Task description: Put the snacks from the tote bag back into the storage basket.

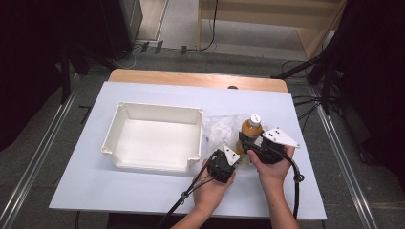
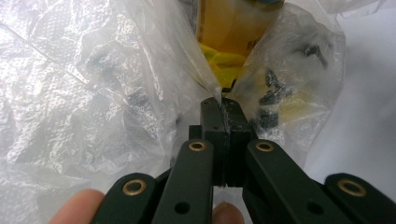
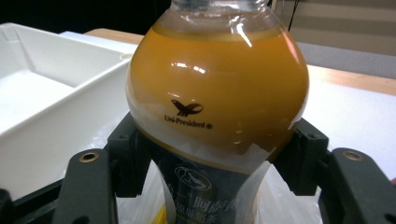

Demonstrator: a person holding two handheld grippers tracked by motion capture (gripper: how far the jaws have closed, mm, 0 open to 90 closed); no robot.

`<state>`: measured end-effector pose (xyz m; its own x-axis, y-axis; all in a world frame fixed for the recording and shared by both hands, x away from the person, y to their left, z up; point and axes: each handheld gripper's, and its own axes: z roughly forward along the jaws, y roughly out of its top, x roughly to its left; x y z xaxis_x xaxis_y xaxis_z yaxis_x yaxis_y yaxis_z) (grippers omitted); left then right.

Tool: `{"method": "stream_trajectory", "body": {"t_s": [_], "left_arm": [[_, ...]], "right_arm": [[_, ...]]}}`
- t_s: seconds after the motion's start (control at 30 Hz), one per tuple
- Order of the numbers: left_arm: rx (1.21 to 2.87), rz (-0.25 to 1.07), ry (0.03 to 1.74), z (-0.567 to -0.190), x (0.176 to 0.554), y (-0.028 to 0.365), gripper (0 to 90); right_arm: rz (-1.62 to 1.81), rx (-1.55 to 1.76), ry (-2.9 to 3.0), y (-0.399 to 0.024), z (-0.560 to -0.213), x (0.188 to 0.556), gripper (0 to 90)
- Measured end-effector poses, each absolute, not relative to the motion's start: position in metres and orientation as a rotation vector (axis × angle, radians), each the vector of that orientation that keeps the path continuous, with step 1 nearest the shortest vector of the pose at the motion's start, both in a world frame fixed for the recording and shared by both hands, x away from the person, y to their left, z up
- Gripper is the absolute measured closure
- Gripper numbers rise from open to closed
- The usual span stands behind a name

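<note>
A bottle [image 1: 251, 128] of orange drink with a white cap stands upright on the table, its lower part inside a clear plastic bag [image 1: 220, 128]. My right gripper [image 1: 248, 142] is shut on the bottle's body, and in the right gripper view its pads [image 3: 128, 154] press both sides of the bottle [image 3: 219, 84] just below the shoulder. My left gripper [image 1: 240, 160] is shut on the bag's edge beside the bottle. In the left gripper view, my left gripper [image 2: 225, 109] pinches a fold of the bag [image 2: 93, 93], with the bottle [image 2: 233, 23] just beyond.
An empty white bin [image 1: 157, 107] sits left of the bottle, close to the bag, and shows at the left of the right gripper view as the bin [image 3: 42, 93]. The white table cover [image 1: 143, 191] has free room in front. Cables trail from both grippers toward the near edge.
</note>
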<state>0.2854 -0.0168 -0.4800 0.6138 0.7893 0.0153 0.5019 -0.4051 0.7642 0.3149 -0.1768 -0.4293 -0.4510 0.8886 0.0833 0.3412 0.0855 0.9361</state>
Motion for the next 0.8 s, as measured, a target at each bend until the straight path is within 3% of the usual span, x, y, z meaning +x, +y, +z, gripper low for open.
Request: {"method": "stream_trajectory", "body": {"t_s": [0.8], "left_arm": [[2.049, 0.467, 1.001, -0.479, 0.284, -0.014, 90.0]], "right_arm": [[1.382, 1.177, 1.835, -0.177, -0.405, 0.308, 37.3]]}}
